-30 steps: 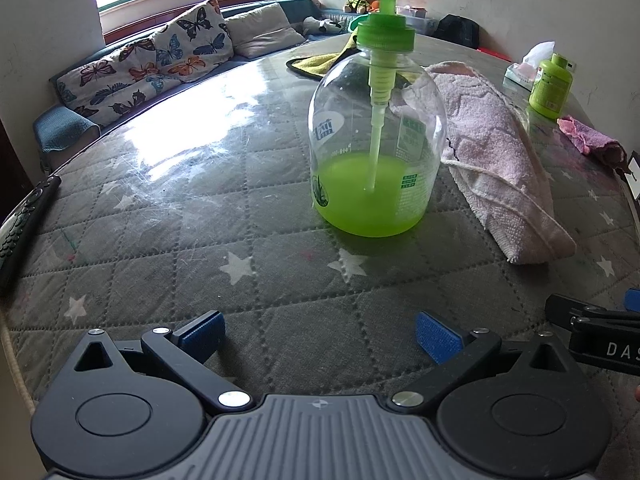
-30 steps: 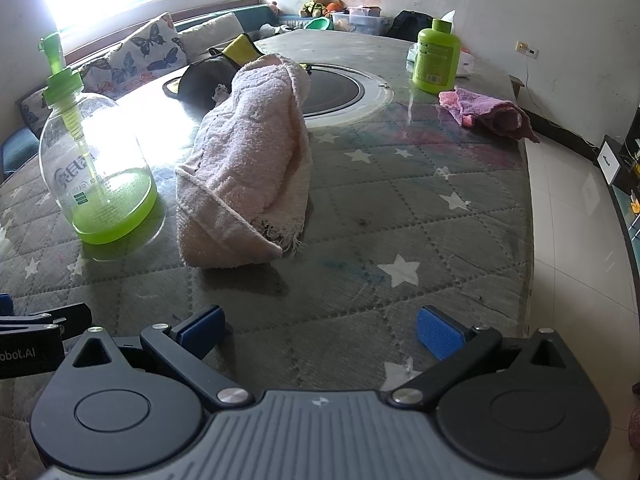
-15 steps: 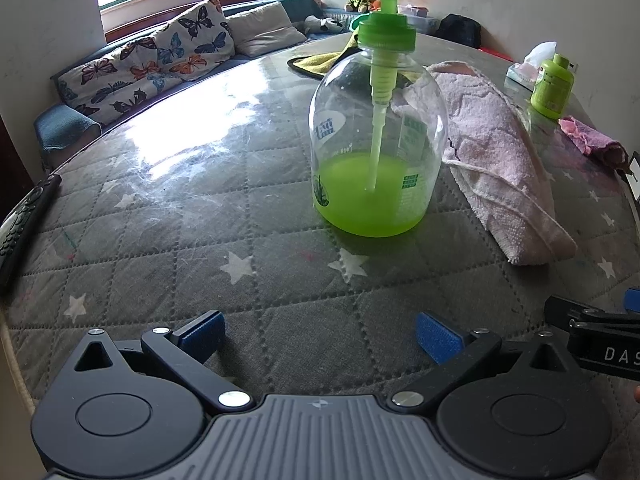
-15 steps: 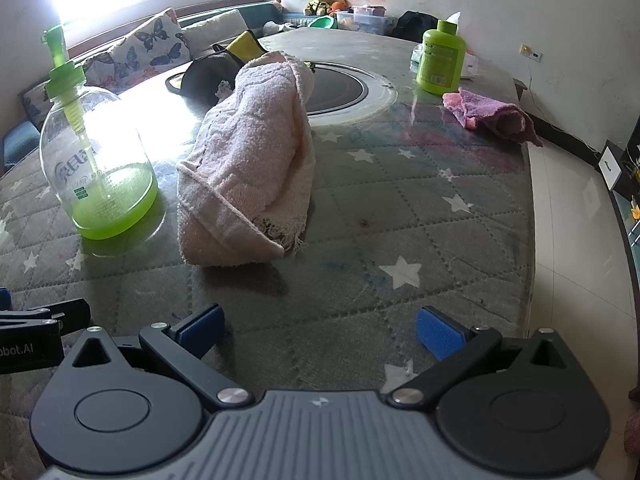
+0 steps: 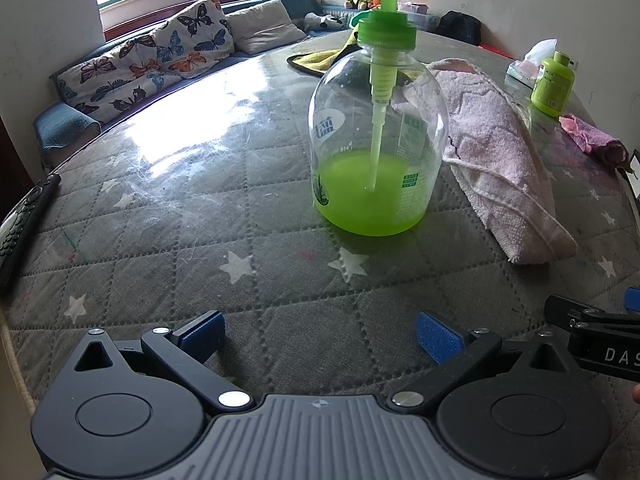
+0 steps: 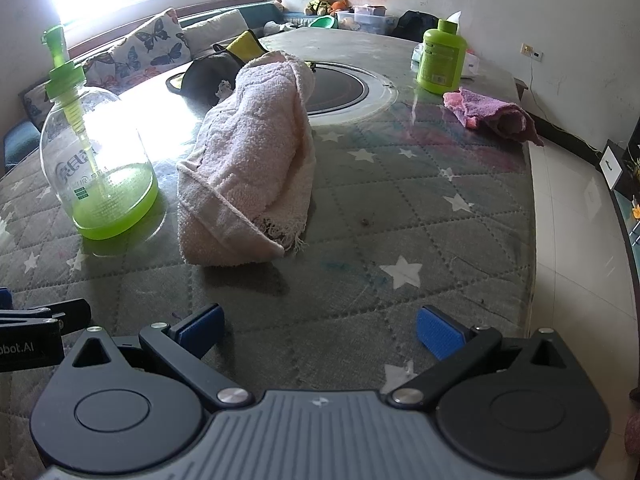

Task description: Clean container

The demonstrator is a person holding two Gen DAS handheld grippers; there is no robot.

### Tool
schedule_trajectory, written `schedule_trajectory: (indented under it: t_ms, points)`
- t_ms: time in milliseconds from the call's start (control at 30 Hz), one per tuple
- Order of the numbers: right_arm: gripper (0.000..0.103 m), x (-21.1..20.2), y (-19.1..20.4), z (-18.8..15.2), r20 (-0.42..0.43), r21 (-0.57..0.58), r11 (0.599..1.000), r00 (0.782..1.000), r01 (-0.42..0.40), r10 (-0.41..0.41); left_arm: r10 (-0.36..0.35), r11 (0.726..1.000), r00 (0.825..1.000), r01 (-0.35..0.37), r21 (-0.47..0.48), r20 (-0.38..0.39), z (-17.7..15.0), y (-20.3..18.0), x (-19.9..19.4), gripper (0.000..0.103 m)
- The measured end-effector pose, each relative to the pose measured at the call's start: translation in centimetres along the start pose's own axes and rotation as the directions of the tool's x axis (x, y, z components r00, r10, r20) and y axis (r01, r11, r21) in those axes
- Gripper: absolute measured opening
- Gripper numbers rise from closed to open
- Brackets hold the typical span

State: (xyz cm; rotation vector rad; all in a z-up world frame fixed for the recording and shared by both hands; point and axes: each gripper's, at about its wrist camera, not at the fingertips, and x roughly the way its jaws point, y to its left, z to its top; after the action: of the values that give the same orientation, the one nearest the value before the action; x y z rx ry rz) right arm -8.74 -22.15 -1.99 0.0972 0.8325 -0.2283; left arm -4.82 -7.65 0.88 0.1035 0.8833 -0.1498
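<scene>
While I hold both tools low over the table (image 5: pixel 168 216), my left gripper (image 5: pixel 318 334) sits with its blue pads (image 5: pixel 202 330) spread wide, nothing between them, and it faces the pump bottle (image 5: pixel 378 136) straight ahead. That bottle stands upright on the quilted, star-patterned top, clear plastic with a green pump head and a layer of green liquid in its bottom part. It's well apart from my fingers, out past a white star in the cloth.

Over on the other side, my right gripper (image 6: pixel 320 330) is likewise splayed and holding nothing, hovering above bare quilting. In front of it, a little to the left, lies the pale pink towel (image 6: pixel 252 160), rolled and bunched, its frayed end towards me. From this view the pump bottle (image 6: pixel 100 160) stands just beside the towel's left flank; I can't tell whether the two touch.

Further back there's a small green bottle (image 6: pixel 440 60) standing upright, and near it a crumpled magenta cloth (image 6: pixel 492 114) by the table's right edge. A round dark inset (image 6: pixel 340 88) marks the table's middle, behind the towel. A yellow-and-dark cloth (image 6: pixel 224 64) lies beyond that. A remote control (image 5: pixel 24 224) rests at the far left rim in the left view. Each gripper's tip pokes into the other camera's edge, so the two are side by side.
</scene>
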Motion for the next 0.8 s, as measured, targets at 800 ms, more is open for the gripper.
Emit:
schedule_trajectory:
  t_ms: [800]
  points:
    - [0.103,-0.06,0.27,-0.03,-0.010,0.005,1.000,1.000,0.003,-0.003,-0.006,1.000,1.000,0.006,0.000,-0.007,0.03,0.10,-0.35,0.103]
